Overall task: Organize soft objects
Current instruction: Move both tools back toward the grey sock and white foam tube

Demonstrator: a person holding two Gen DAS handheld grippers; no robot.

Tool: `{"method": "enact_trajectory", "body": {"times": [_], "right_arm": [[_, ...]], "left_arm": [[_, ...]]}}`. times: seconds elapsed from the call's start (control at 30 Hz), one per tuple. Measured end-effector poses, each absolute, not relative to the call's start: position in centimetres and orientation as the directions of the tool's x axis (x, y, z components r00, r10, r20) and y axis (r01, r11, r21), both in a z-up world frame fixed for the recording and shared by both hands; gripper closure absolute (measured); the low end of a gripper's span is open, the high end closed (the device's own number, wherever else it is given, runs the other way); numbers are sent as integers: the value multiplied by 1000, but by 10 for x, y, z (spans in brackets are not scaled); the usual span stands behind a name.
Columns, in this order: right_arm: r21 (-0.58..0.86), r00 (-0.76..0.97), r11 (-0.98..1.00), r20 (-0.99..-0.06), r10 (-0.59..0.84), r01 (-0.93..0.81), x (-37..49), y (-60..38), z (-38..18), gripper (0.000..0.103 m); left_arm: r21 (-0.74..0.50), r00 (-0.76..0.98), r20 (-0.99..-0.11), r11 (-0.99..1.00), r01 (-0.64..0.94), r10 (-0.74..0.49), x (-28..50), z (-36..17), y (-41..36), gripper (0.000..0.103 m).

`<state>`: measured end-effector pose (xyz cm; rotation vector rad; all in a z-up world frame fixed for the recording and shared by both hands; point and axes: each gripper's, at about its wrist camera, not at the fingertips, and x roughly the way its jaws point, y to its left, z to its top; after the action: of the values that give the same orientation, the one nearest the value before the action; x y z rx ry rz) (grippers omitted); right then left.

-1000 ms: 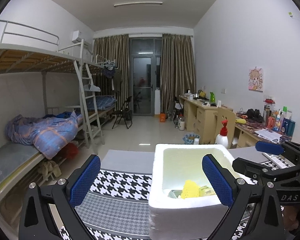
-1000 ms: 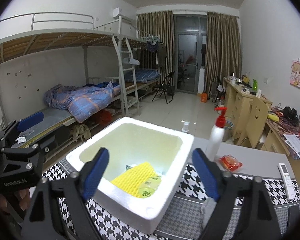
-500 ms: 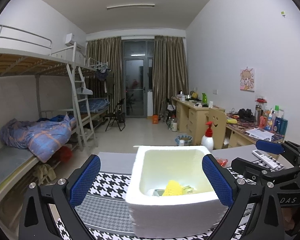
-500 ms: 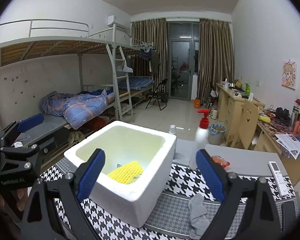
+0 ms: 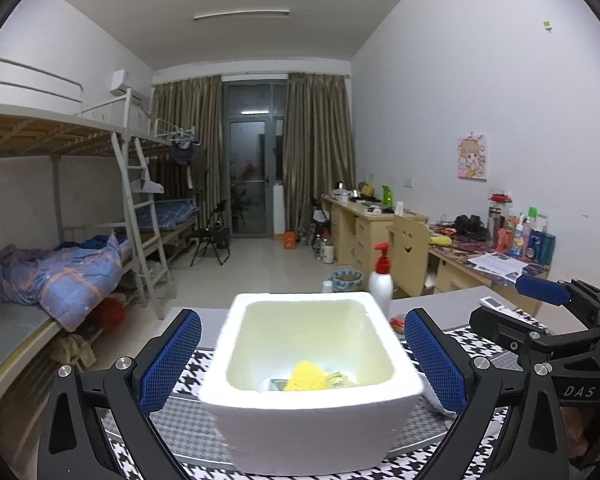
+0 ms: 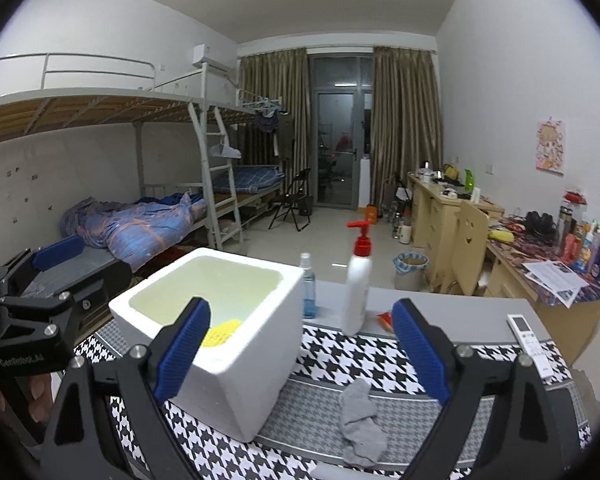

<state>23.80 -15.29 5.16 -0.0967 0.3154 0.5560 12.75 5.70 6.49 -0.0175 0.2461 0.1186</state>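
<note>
A white foam box (image 5: 308, 412) stands on the houndstooth table cloth (image 6: 332, 344). A yellow mesh sponge (image 5: 305, 376) lies inside it, also seen in the right wrist view (image 6: 219, 333). A grey sock (image 6: 359, 420) lies crumpled on the cloth to the right of the box (image 6: 236, 360). My left gripper (image 5: 304, 364) is open and empty, its fingers on either side of the box. My right gripper (image 6: 300, 360) is open and empty, held back above the sock and the box's right corner.
A white pump bottle with a red top (image 6: 357, 292) and a small blue spray bottle (image 6: 308, 288) stand behind the box. A red packet (image 6: 385, 317) and a white remote (image 6: 530, 340) lie on the grey table. Bunk beds stand left, desks right.
Both grippers have pulled back from the box and stayed open. In the right wrist view the sponge is now mostly hidden by the box wall, and the grey sock has come fully into view.
</note>
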Motion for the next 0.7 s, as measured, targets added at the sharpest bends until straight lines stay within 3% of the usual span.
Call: {"method": "enact_trajectory", "body": {"times": [0.7], "right_arm": [[14,863,909,-308,400,-417,221,-218,45,8]], "left_arm": [[3,963,-270,1000,9,-8,124,60,7,1]]}}
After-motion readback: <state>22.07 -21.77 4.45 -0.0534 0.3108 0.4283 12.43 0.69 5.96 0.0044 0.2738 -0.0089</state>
